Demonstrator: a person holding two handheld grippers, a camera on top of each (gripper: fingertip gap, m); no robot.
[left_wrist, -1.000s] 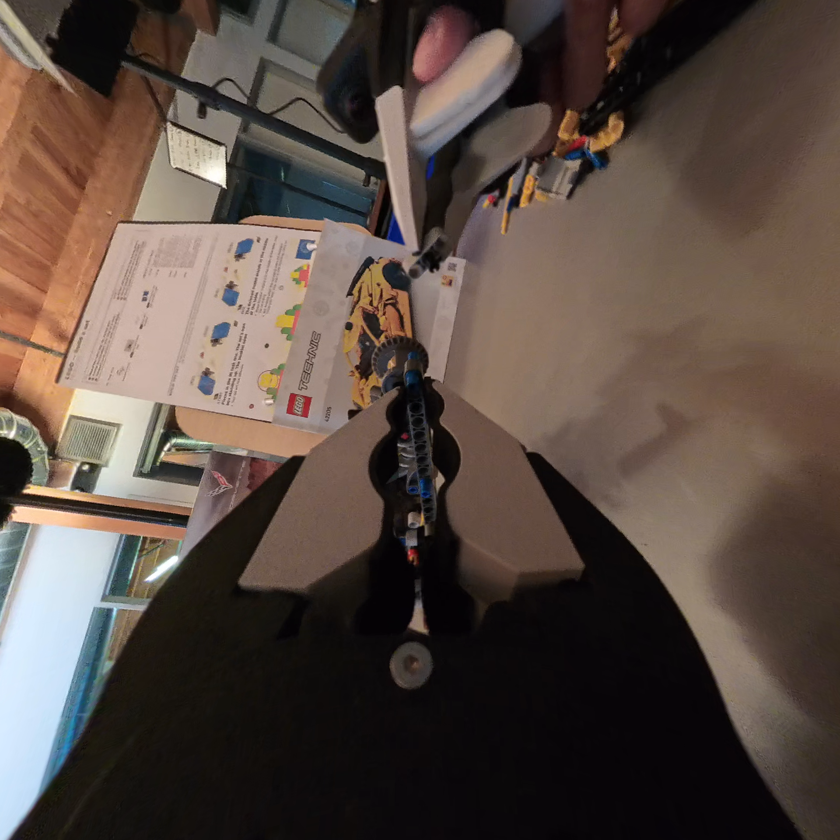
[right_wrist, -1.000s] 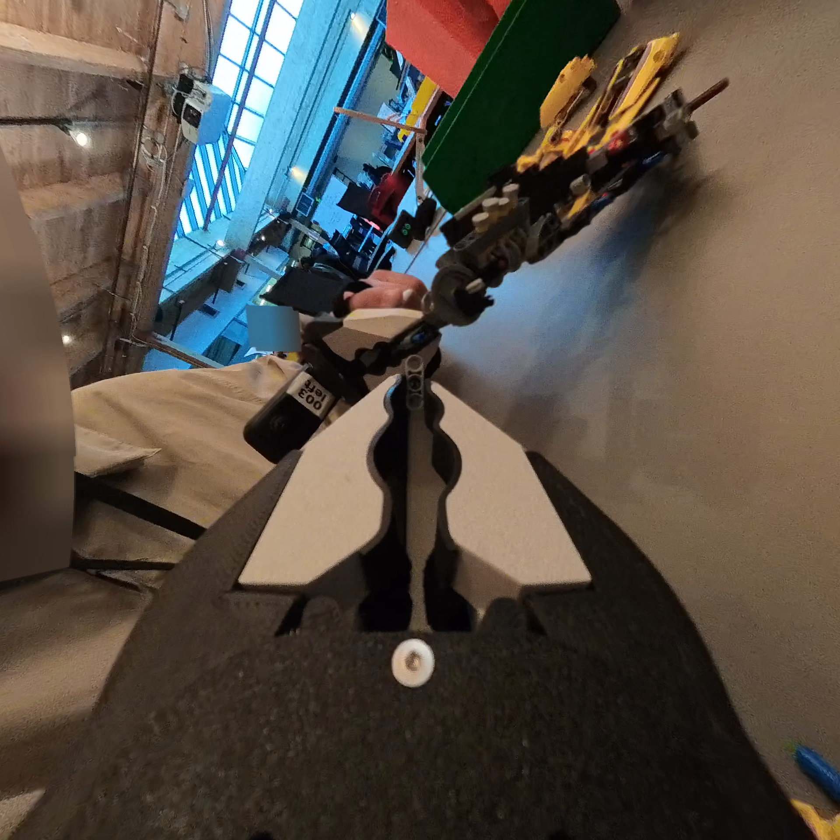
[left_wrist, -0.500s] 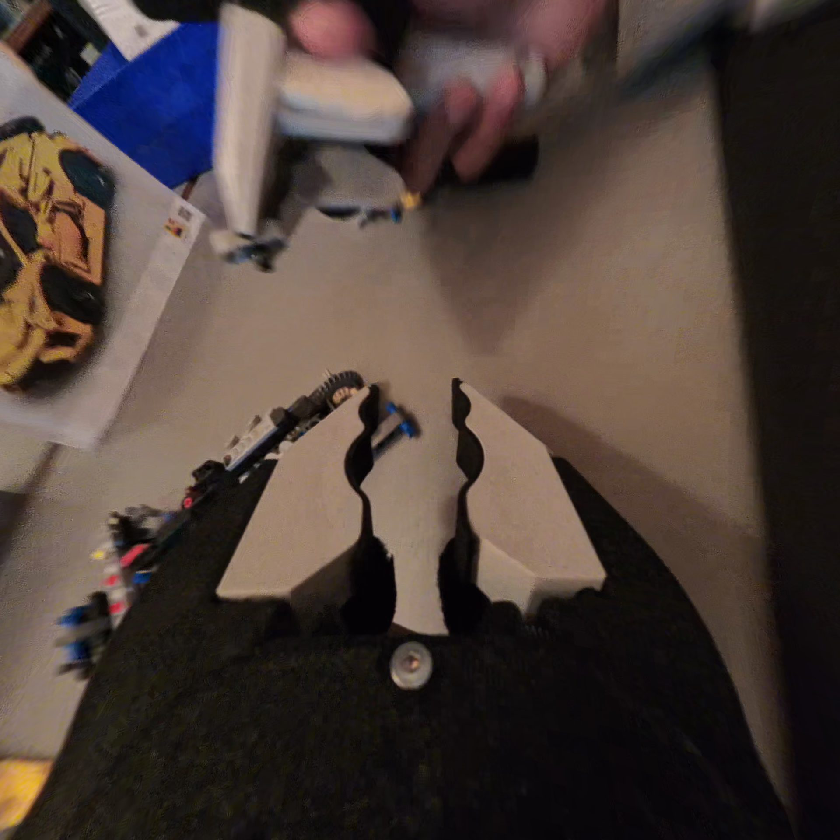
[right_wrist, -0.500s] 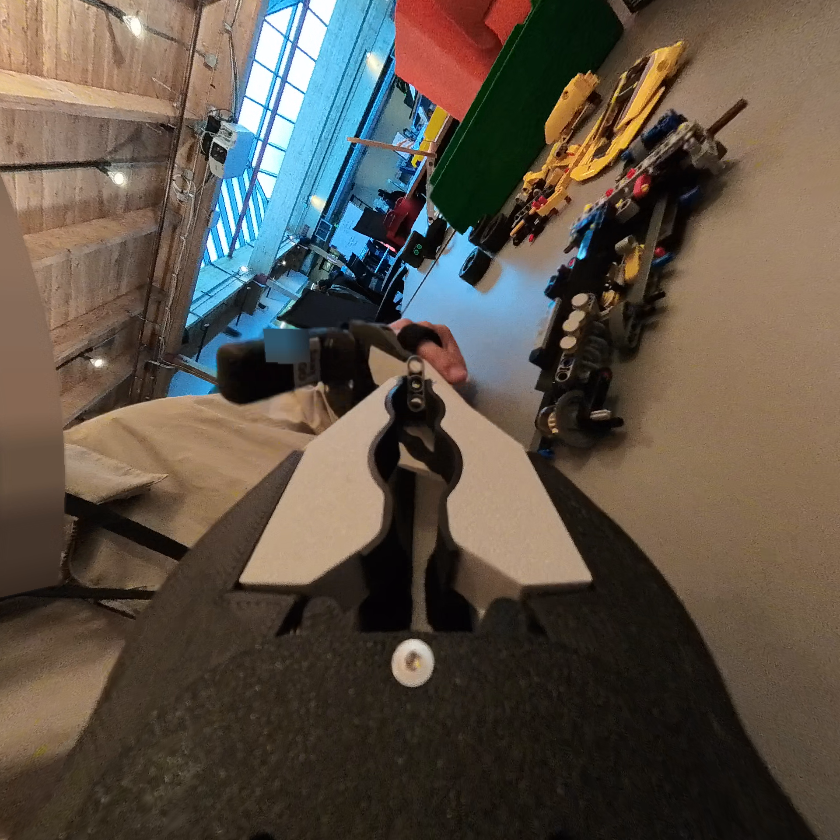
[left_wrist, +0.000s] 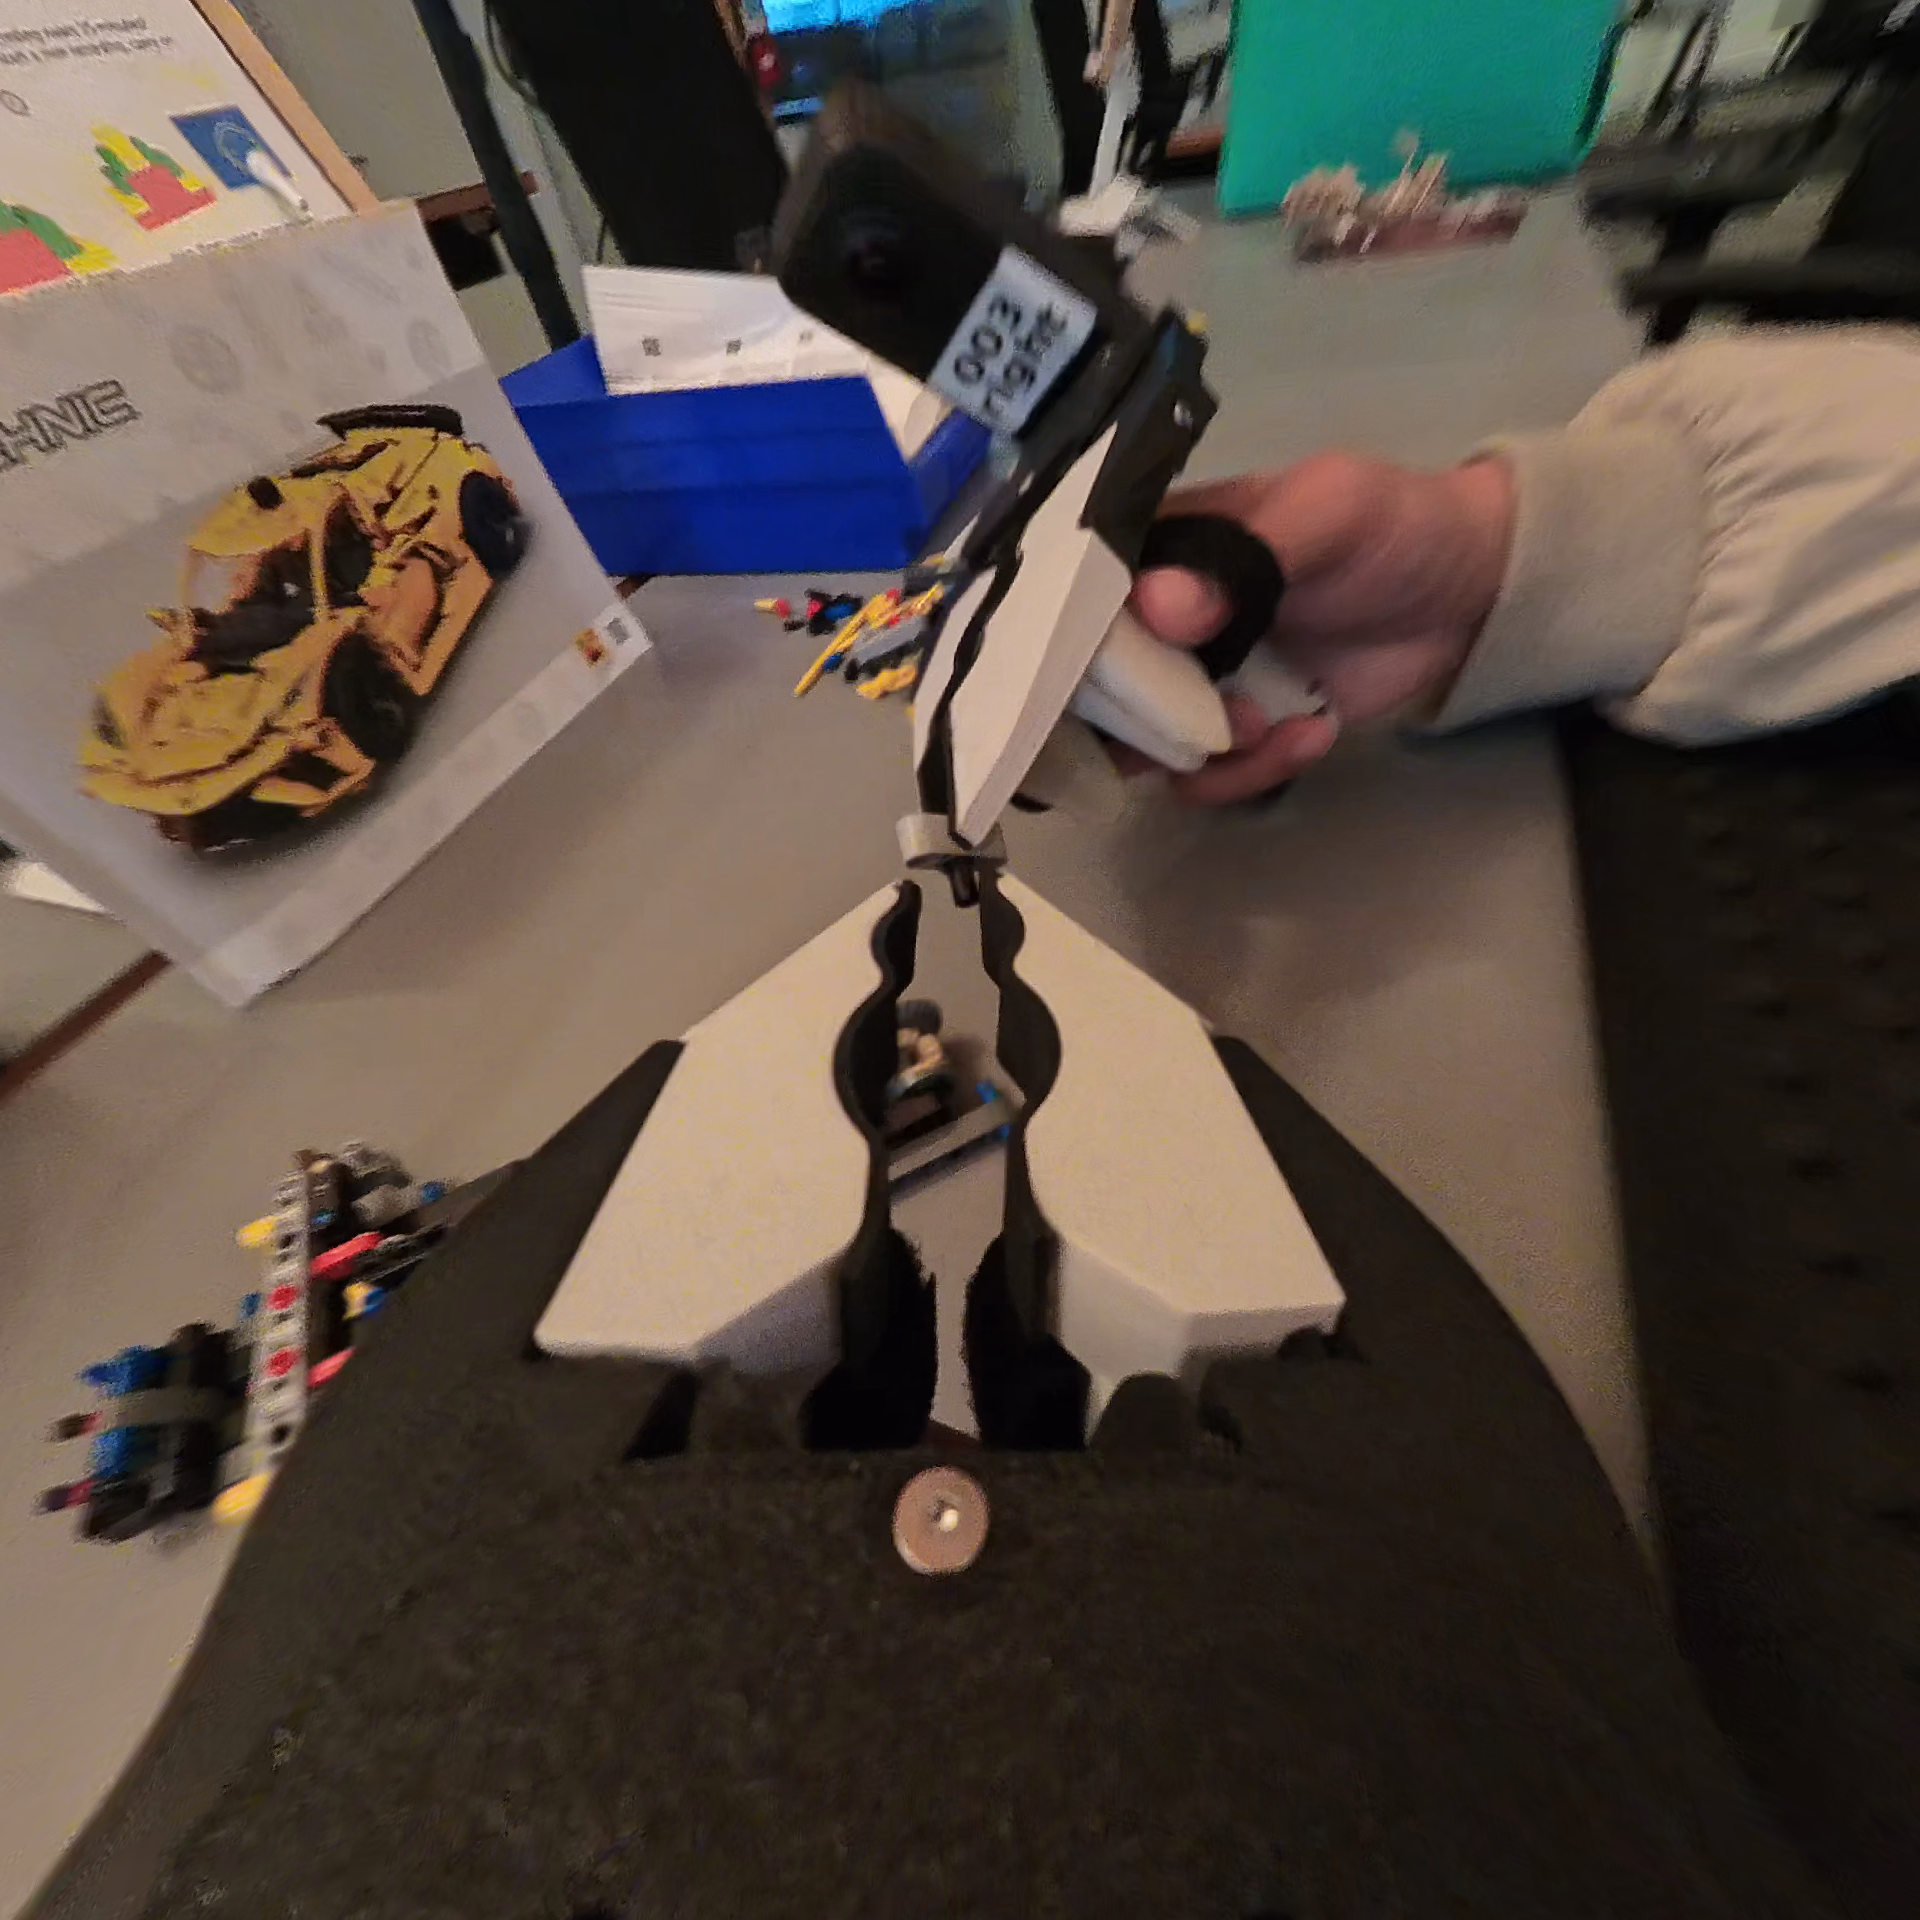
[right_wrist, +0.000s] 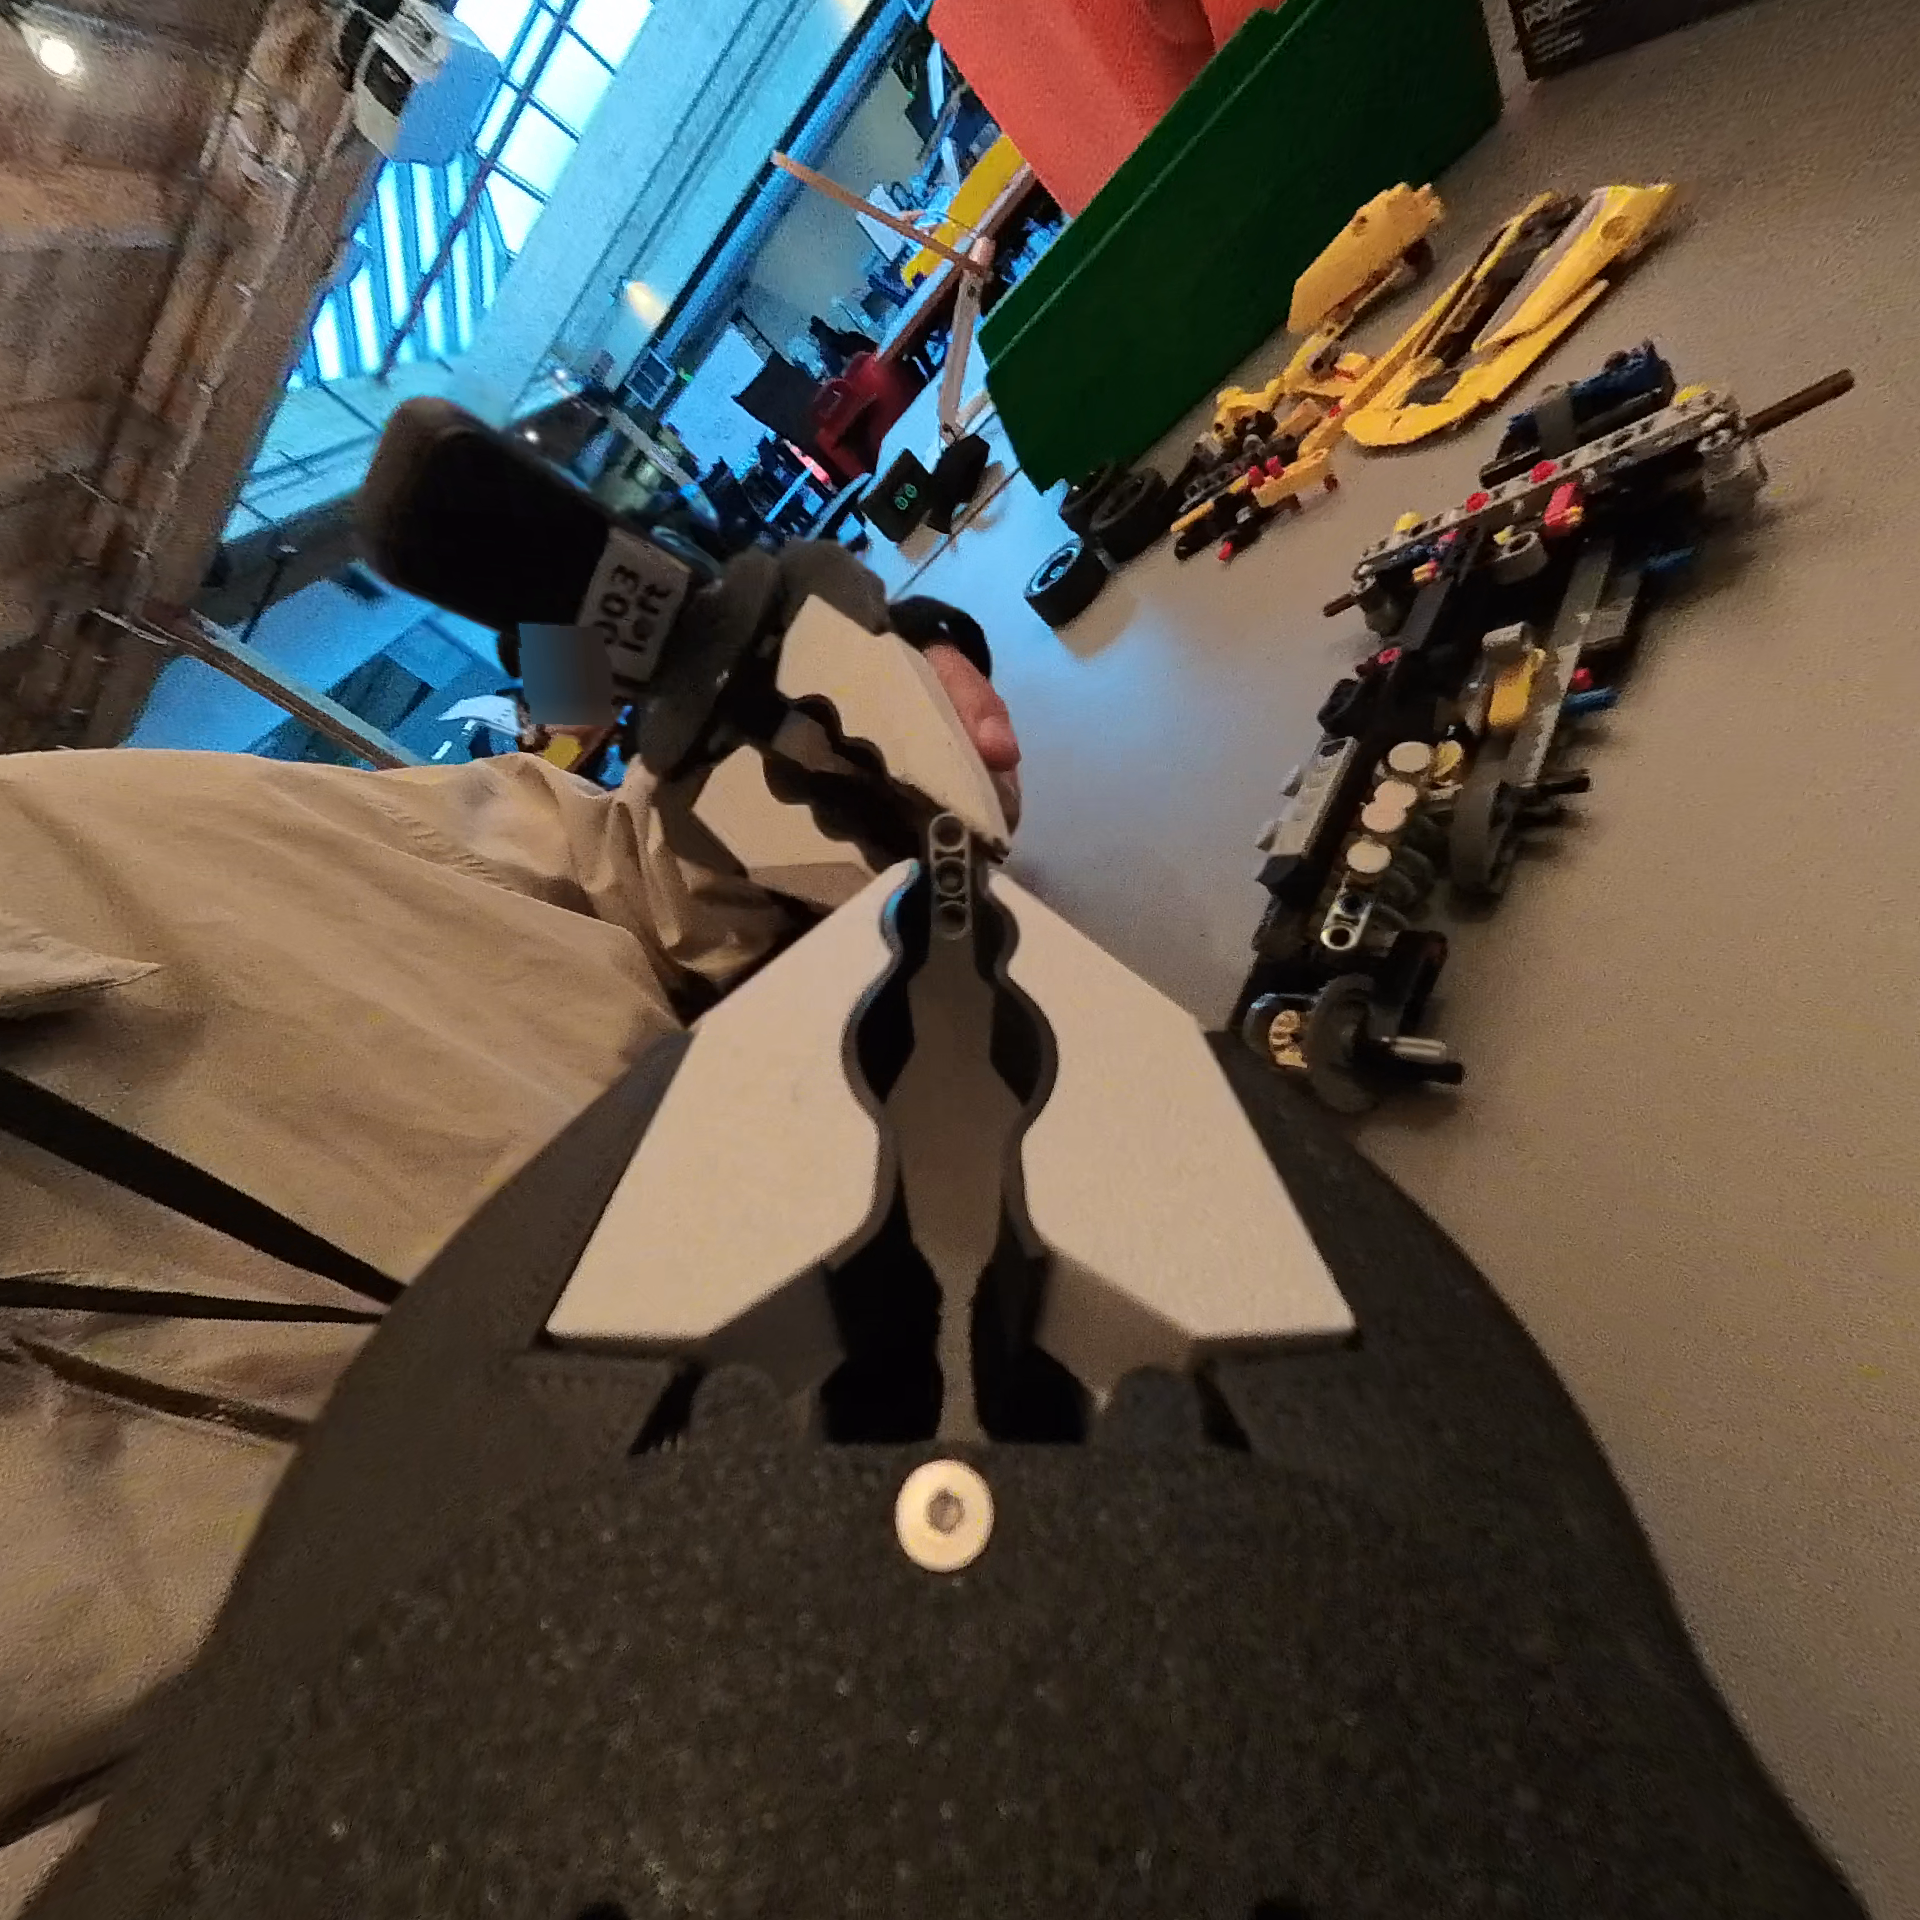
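My left gripper (left_wrist: 948, 888) hovers over the grey table, its jaws a narrow gap apart and empty. Its tips sit just under a small grey beam piece (left_wrist: 928, 836) with a black pin, which my right gripper (left_wrist: 951, 821) holds tip-down. In the right wrist view my right gripper (right_wrist: 948, 883) is shut on this grey beam (right_wrist: 948, 857), and the left gripper (right_wrist: 992, 831) is tip to tip with it. A long brick-built car chassis (right_wrist: 1455, 748) lies on the table; it also shows below the left gripper in the left wrist view (left_wrist: 260, 1340).
A booklet (left_wrist: 291, 613) picturing a yellow car stands at the left, with a blue box (left_wrist: 727, 468) behind it and loose pieces (left_wrist: 862, 634). Yellow body panels (right_wrist: 1455, 301), black wheels (right_wrist: 1112, 520) and a green board (right_wrist: 1195, 291) lie beyond the chassis. A dark mat (left_wrist: 1766, 1039) borders the right.
My left gripper let go of the chassis, which now lies on the table. It then rose towards the right gripper and its jaws narrowed. The right gripper kept hold of the grey beam.
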